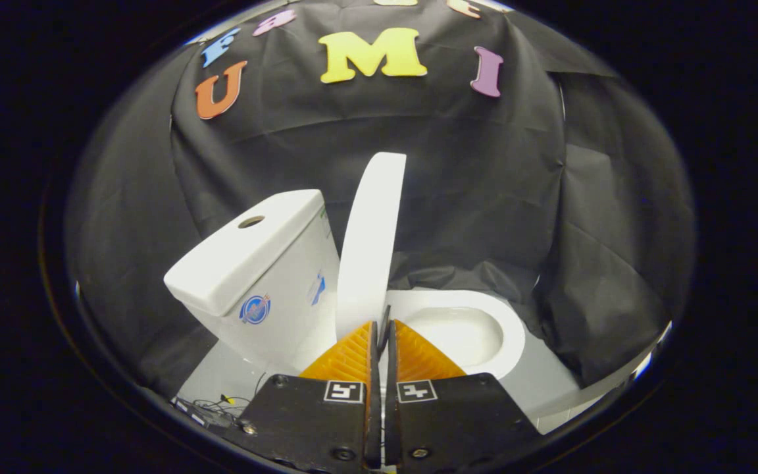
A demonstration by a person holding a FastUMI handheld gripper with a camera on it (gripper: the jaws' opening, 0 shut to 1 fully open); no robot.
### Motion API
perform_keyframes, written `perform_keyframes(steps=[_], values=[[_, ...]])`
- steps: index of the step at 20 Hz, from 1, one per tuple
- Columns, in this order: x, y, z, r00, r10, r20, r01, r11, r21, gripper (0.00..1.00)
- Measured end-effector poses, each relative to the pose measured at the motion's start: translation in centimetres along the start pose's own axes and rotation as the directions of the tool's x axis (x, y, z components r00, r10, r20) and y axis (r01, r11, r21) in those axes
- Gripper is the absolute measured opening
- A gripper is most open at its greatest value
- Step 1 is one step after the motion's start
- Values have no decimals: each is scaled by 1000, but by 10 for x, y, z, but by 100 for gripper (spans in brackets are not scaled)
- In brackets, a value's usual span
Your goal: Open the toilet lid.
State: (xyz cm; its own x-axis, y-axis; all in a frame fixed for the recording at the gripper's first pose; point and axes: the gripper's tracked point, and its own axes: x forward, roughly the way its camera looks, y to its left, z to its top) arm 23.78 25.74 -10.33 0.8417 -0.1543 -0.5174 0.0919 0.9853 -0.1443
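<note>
One view, riding on the hand-held gripper [379, 332], takes in the whole scene. Its two orange ribbed fingers [347, 359] stand almost together, with only a thin slit between them, and the near edge of the toilet lid [370, 243] runs down to just about their tips. A thin dark sliver sits in that slit at the tips; whether it is the lid's rim pinched there or a part of the fingers I cannot tell, so a firm hold on the lid is not certain.

The lid stands raised nearly upright, seen edge-on, between the cistern [254, 263] on one side and the open bowl with its seat [478, 329] on the other. By the look of it the task is close to done.

The lid seems to be stiff, smooth plastic: light, hinged at the back, glossy and likely slippery, so its thin free rim is the sensible place to pinch, squarely and without twisting. Let go short of its rest, it could drop back and slam.

The hinge is hidden behind the fingers. Whether the lid already leans on the cistern cannot be made out. A small tangle of wires [211, 408] lies on the floor beside the base.
</note>
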Motion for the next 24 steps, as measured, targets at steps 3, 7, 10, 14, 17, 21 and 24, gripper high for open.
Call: perform_keyframes(steps=[3,7,10,14,17,21,24], values=[[0,10,2,1000,9,-3,-9,1000,17,5],[1,28,3,1000,6,8,-6,999,-37,6],[0,44,3,1000,11,14,-10,998,-69,5],[4,63,3,1000,14,20,-12,992,-125,6],[5,77,2,999,22,26,-18,987,-157,6],[8,93,1,999,16,31,-9,980,-199,6],[9,101,0,999,-7,40,16,973,-231,6]])
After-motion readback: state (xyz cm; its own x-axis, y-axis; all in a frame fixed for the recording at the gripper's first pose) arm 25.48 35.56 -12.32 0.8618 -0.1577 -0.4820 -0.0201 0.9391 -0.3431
